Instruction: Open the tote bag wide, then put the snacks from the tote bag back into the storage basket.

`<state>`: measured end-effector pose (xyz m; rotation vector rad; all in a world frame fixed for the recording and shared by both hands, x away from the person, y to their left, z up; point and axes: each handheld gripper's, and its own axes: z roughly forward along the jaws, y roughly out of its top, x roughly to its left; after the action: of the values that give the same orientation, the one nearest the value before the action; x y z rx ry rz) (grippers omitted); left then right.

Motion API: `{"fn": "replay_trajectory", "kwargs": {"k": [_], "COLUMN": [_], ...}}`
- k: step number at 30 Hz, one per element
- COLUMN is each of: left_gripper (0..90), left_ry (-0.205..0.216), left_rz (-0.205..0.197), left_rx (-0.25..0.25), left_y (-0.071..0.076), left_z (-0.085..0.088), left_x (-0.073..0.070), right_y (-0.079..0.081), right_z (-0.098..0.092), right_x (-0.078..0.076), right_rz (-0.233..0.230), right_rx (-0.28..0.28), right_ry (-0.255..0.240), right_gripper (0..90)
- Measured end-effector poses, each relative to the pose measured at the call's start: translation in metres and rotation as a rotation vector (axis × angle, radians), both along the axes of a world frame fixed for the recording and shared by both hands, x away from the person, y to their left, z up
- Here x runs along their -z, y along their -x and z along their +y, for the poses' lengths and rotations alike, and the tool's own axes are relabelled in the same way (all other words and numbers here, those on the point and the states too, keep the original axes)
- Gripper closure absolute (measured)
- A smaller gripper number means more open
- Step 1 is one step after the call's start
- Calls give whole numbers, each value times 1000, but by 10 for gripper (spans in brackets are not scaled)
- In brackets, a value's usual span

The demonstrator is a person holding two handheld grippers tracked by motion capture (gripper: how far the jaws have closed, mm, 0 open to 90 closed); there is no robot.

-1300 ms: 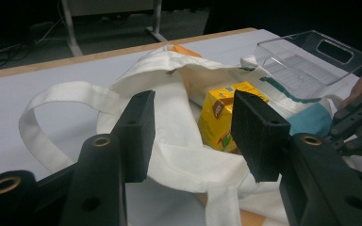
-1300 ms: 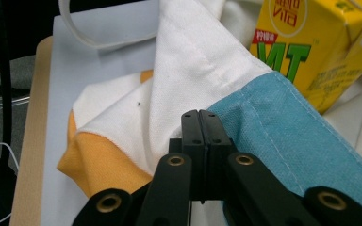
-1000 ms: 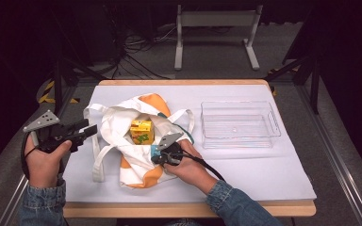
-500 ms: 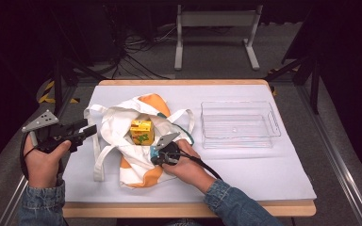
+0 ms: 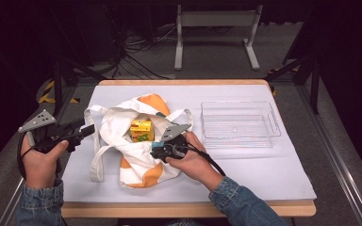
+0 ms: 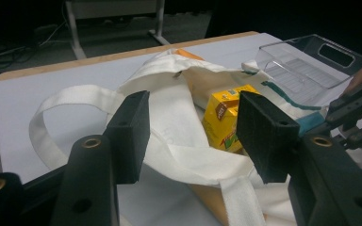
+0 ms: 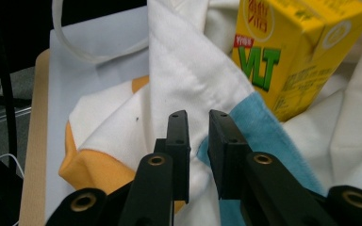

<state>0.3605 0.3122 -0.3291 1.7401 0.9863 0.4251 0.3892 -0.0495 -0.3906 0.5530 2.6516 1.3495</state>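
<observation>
Left hand-held gripper (image 5: pixel 82 132) sits at the left edge of the counter (image 5: pixel 264 179), which is covered in white sheet. Its jaws stand roughly half open and have just been widening — nothing pressed between the pads. In the left gripper view a white strap (image 6: pixel 61 101) of the white, orange and teal cloth tote bag (image 5: pixel 136 155) loops just ahead of the jaws, seen between them but apart from the pads.

Right hand-held gripper (image 5: pixel 156 149) rests over the near right side of the bag. Its jaws stand a narrow gap apart and have just been opening; in the right gripper view the gap looks onto white and teal fabric (image 7: pixel 264 127), and no fold can be seen pinched in it.

Yellow drink carton with green lettering (image 5: pixel 141 130) stands in the bag's open mouth — just beyond the right hand-held gripper's tips and up to their right in its own view (image 7: pixel 301 52), farther ahead of the left one (image 6: pixel 224 117).

Clear plastic rectangular tray (image 5: pixel 238 123) lies on the counter well off to the right of both.
</observation>
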Motion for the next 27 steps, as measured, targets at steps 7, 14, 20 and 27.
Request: {"fn": "replay_trajectory", "kwargs": {"k": [7, 14, 20, 27], "left_gripper": [458, 453, 390, 371], "left_ry": [1, -1, -33, -31], "left_rz": [3, 7, 29, 38], "left_rx": [0, 7, 11, 10], "left_y": [0, 0, 0, 0], "left_z": [1, 0, -3, -2], "left_x": [0, 0, -1, -1], "right_y": [-4, -11, -17, -27], "right_z": [-4, -5, -3, -2], "right_x": [-22, -40, -49, -59], "right_rz": [-17, -21, -15, -12], "right_rx": [-15, -39, -55, -48], "right_ry": [-33, -37, -23, -44], "right_gripper": [735, 655, 562, 447]}}
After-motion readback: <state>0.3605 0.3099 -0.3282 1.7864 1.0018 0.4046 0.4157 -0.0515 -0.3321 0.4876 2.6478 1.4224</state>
